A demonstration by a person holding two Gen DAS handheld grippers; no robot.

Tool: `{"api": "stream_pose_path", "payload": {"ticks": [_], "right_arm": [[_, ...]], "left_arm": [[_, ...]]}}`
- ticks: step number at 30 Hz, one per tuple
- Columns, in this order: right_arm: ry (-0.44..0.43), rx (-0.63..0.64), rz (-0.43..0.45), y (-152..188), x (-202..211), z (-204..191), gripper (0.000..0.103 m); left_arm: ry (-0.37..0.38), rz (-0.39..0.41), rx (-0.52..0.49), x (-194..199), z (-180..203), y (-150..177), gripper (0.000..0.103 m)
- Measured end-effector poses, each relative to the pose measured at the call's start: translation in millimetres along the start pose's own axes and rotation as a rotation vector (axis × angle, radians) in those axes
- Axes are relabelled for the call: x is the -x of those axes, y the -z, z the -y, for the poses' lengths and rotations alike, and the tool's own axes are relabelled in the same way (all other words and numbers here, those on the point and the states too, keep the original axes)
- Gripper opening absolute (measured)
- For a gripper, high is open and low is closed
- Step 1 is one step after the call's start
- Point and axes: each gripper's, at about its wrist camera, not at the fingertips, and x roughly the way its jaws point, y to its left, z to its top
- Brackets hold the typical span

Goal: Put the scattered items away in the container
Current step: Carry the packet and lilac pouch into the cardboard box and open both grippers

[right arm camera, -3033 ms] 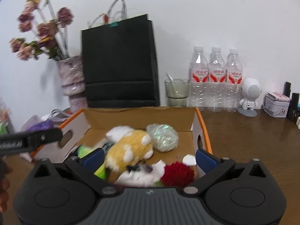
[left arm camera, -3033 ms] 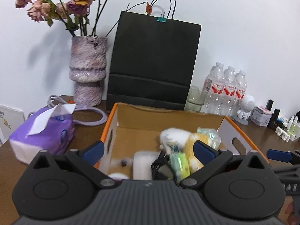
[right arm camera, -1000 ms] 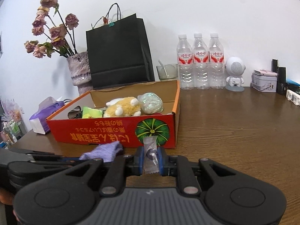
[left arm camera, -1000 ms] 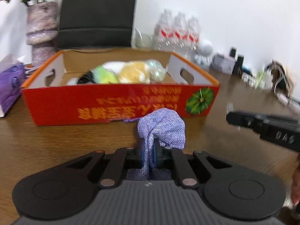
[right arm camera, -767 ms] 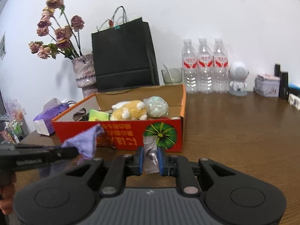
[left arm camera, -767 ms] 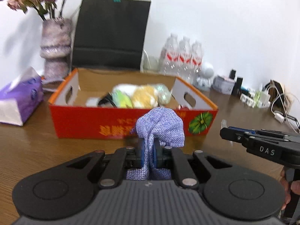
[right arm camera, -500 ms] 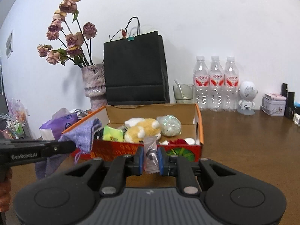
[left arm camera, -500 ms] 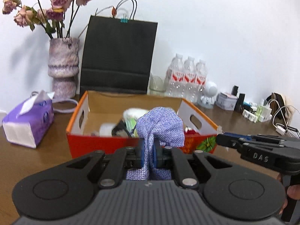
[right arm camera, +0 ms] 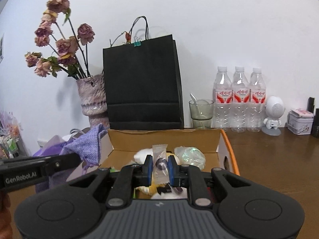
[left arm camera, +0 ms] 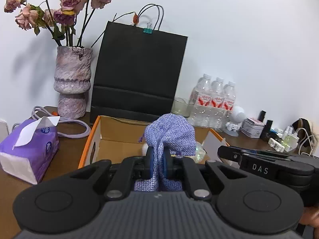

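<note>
Left wrist view: left gripper (left arm camera: 158, 163) is clamped tight on a purple pouch (left arm camera: 169, 137), held up over the near edge of the box (left arm camera: 93, 139). Right gripper (right arm camera: 160, 168) has its jaws narrow, pinching a small clear-wrapped candy (right arm camera: 159, 160) above the box's contents. Most of what's in the box sits hidden behind both grippers, only a plush (right arm camera: 142, 153) and a shiny ball (right arm camera: 189, 155) peek out.

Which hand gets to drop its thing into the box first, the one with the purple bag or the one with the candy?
Probably the right tool. Its wrapped candy lines up over the open box. The left tool holds the purple bag nearer the box's left wall.
</note>
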Motion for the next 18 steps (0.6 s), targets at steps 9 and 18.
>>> {"api": "stream_pose_path", "payload": {"ticks": [9, 18], "right_arm": [[0.017, 0.0, -0.063, 1.2, -44.7, 5.2, 0.015], [0.024, 0.002, -0.087, 0.9, -60.6, 12.3, 0.033]], "left_arm": [[-0.025, -0.028, 0.023, -39.9, -15.4, -7.3, 0.009], [-0.094, -0.071, -0.025, -53.6, -11.8, -4.9, 0.082]]}}
